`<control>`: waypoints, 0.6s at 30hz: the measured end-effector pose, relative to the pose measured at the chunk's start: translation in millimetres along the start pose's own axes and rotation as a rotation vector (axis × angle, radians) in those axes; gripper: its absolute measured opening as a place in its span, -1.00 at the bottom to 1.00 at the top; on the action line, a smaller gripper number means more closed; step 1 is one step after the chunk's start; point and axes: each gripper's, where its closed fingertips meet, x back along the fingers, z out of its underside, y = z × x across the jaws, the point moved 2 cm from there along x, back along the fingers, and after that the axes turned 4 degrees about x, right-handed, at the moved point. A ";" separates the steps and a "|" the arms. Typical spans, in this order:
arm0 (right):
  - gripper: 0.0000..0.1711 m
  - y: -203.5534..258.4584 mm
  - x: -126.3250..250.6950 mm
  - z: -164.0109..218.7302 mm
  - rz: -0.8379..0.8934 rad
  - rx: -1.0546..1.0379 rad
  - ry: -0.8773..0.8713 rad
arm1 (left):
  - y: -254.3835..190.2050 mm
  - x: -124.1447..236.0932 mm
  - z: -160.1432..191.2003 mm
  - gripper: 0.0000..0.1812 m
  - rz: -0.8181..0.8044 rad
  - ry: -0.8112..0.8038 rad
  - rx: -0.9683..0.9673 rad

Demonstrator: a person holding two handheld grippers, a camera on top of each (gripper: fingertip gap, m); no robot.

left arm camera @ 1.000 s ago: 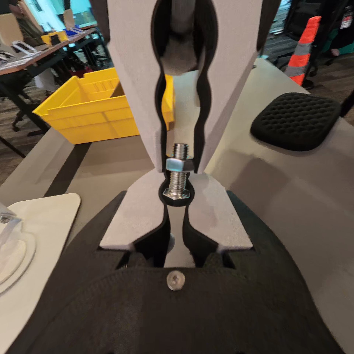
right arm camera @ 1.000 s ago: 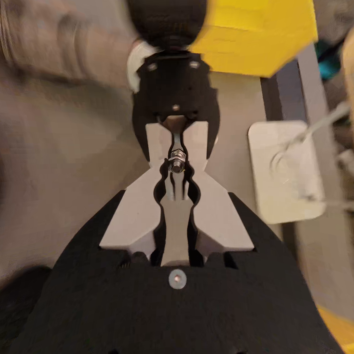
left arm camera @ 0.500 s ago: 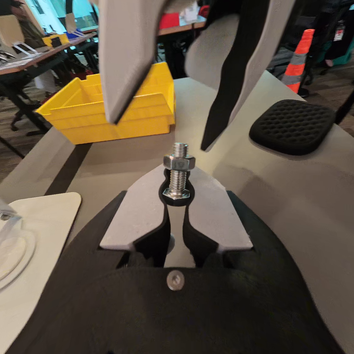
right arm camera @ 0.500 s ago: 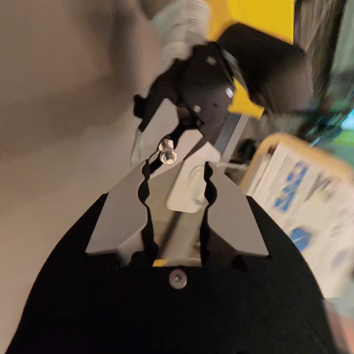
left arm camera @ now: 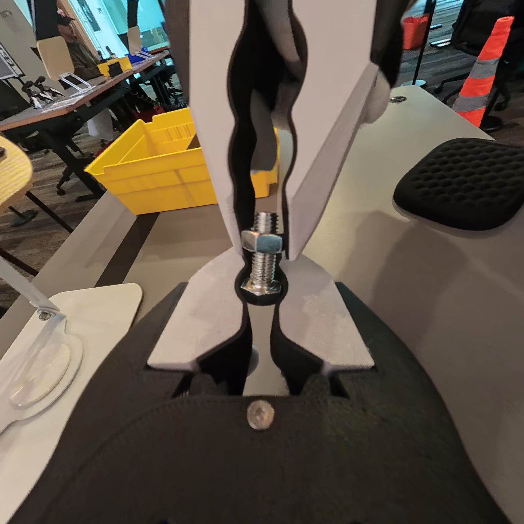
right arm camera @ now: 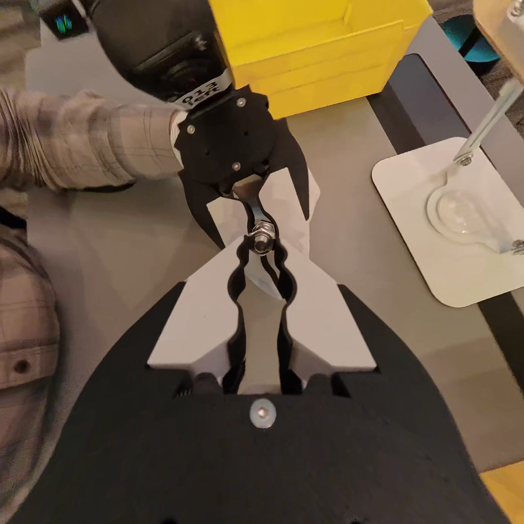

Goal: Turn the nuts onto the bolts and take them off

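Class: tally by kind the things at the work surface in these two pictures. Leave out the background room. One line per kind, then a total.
Bolt: 1
Nut: 1
Grippers: 2, left gripper, right gripper
Yellow bin: 1
Black pad: 1
White stand base: 1
Total: 7

Left gripper point(left arm camera: 262, 279) clamping bolt point(left arm camera: 262, 268) head, right gripper point(left arm camera: 265, 241) pinching nut point(left arm camera: 262, 241) from 12 o'clock — yellow bin point(left arm camera: 158, 175) at 10 o'clock.

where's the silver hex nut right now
In the left wrist view the silver hex nut sits centre frame, partway down the threaded steel bolt, pinched by the right gripper above the left gripper.
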 end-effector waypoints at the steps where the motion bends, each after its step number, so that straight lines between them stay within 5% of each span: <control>1: -0.82 1.8 -0.1 0.8 -0.001 0.077 0.027 | -2.9 -0.4 0.1 -0.89 0.020 -0.001 0.002; 4: -0.82 9.8 1.1 2.1 0.024 0.528 0.128 | -14.4 -0.4 -0.4 -0.89 0.099 0.000 0.008; 9: -0.82 21.5 3.5 14.4 0.154 1.852 0.495 | -32.6 -10.6 7.0 -0.88 0.184 0.043 -0.002; 13: -0.82 18.6 1.1 10.2 0.182 1.925 0.540 | -25.5 -7.9 5.5 -0.88 0.150 0.021 0.008; 18: -0.34 -6.1 17.6 -10.6 0.289 1.091 0.328 | 2.8 -1.1 0.7 -0.89 -0.035 0.008 -0.025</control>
